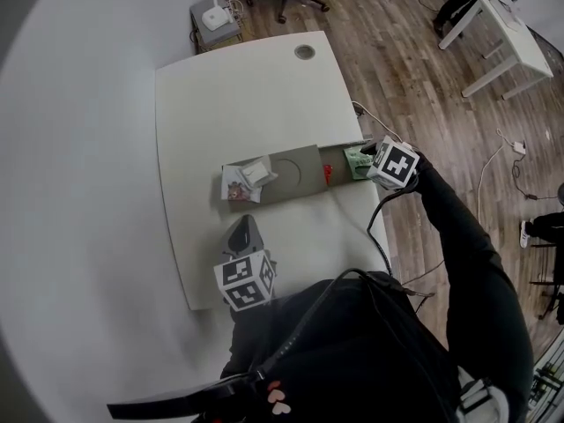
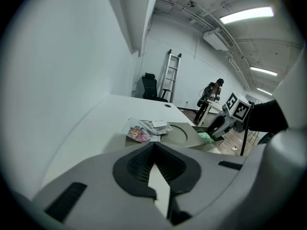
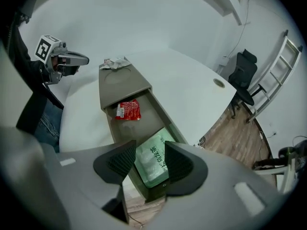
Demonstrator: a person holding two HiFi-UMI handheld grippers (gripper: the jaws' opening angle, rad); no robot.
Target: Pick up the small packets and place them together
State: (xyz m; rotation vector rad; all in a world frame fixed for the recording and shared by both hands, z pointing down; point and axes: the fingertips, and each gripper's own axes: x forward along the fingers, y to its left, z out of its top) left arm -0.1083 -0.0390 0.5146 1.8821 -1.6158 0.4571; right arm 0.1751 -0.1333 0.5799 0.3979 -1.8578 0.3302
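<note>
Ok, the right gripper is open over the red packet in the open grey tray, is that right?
Not quite. The right gripper is open over the green plastic packet in the open grey tray; the red packet lies farther along, as the right gripper view shows.

We hold our right gripper (image 3: pixel 148 167) with jaws apart; a green packet (image 3: pixel 154 156) shows between its fingers, inside a box (image 3: pixel 166 117), and a red packet (image 3: pixel 128 110) lies beyond them.

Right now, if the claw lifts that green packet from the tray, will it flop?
Probably: the green packet looks like thin film over soft lumps, so it should sag. Flat, it seems light. Its smooth skin might slip in the right claw.
</note>
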